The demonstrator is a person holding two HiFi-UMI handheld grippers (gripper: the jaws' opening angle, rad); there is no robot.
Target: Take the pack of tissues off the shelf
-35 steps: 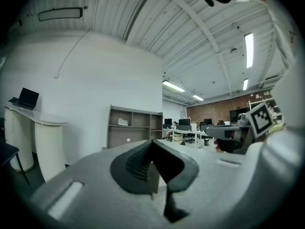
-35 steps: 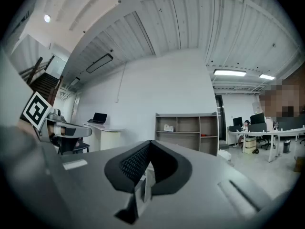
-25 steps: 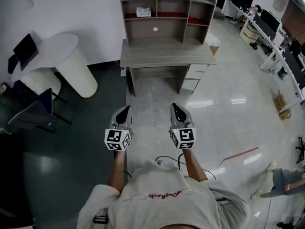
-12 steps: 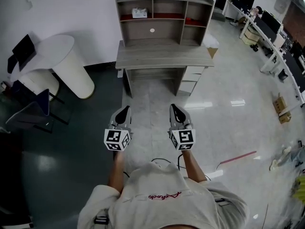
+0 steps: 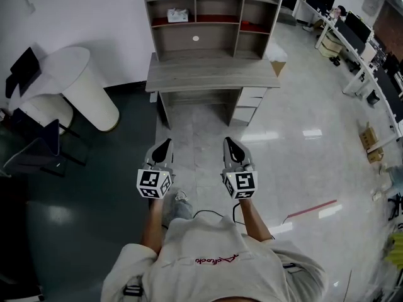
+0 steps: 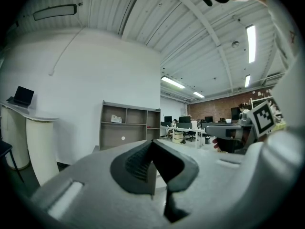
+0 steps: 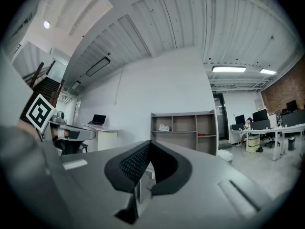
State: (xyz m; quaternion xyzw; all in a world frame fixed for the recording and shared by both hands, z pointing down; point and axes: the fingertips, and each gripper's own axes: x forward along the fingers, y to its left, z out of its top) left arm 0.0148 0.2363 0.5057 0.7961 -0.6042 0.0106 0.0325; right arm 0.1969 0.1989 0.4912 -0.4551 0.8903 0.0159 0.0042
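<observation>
The pack of tissues (image 5: 177, 14) is a small white pack in the top left compartment of the grey shelf unit (image 5: 211, 19) on a desk, far ahead. It also shows small in the left gripper view, tissues (image 6: 116, 119), and in the right gripper view, tissues (image 7: 164, 127). My left gripper (image 5: 164, 147) and right gripper (image 5: 232, 145) are held side by side at waist height, well short of the desk. Both are shut with nothing between the jaws.
The grey desk (image 5: 211, 74) has white drawers (image 5: 247, 106) beneath on the right. A white rounded counter (image 5: 75, 83) with a laptop (image 5: 22, 68) and a dark chair (image 5: 38, 150) stand left. Office desks with monitors (image 5: 359, 36) line the right. A cable (image 5: 214, 214) lies on the floor.
The desk and shelf unit have drawn nearer and shifted left in the head view. Both grippers keep their pose, shut. A foot now shows below the left gripper.
</observation>
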